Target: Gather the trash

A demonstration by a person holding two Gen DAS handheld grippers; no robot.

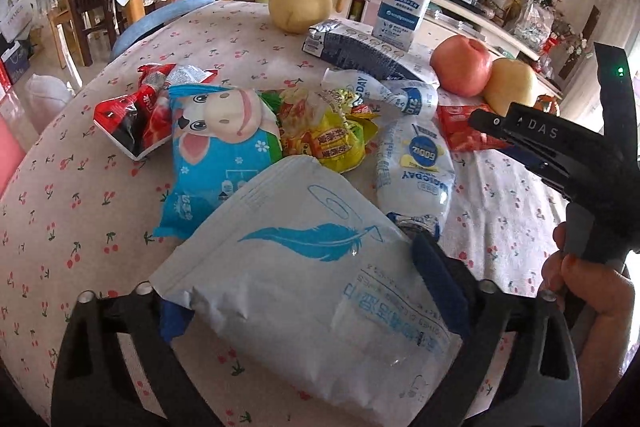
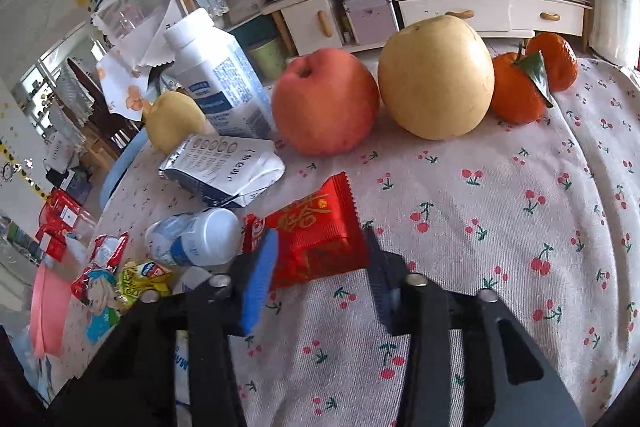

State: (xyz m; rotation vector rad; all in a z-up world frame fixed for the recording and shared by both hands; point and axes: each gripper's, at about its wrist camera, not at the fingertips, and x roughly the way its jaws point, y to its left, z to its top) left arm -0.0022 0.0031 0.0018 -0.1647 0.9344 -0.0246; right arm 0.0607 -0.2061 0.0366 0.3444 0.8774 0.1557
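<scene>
on the cherry-print bench, trash is seen spread from left to right — a red-black wrapper, a blue cow packet, a yellow wrapper, a crushed white bottle. a white feather-print pouch lies between the left gripper pads, which stand wide apart; whether they press it cannot be told. further right, the right gripper is partly closed on a red snack packet — both pads sit at its edges. behind it an apple, a pear and two tangerines are lined up.
</scene>
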